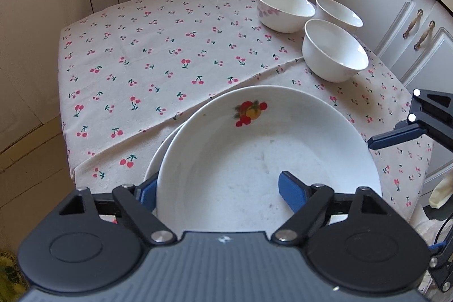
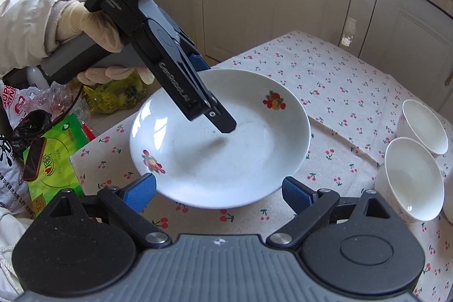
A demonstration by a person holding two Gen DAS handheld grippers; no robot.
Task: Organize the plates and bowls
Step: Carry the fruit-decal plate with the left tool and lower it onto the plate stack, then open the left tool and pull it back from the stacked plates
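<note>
Left gripper gapes wide, its blue fingers straddling the plate's near rim without clamping it.

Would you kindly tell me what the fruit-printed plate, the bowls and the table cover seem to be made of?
The plate looks like glazed white ceramic: glossy sheen, printed fruit decals. The bowls seem the same, smooth with bright highlights on their rims. The tablecloth appears to be matte woven fabric, judging by its creases and cherry print.

Clearance: cherry-print tablecloth
Left half bare; three white bowls crowd far right; stacked plates fill near edge.
</note>
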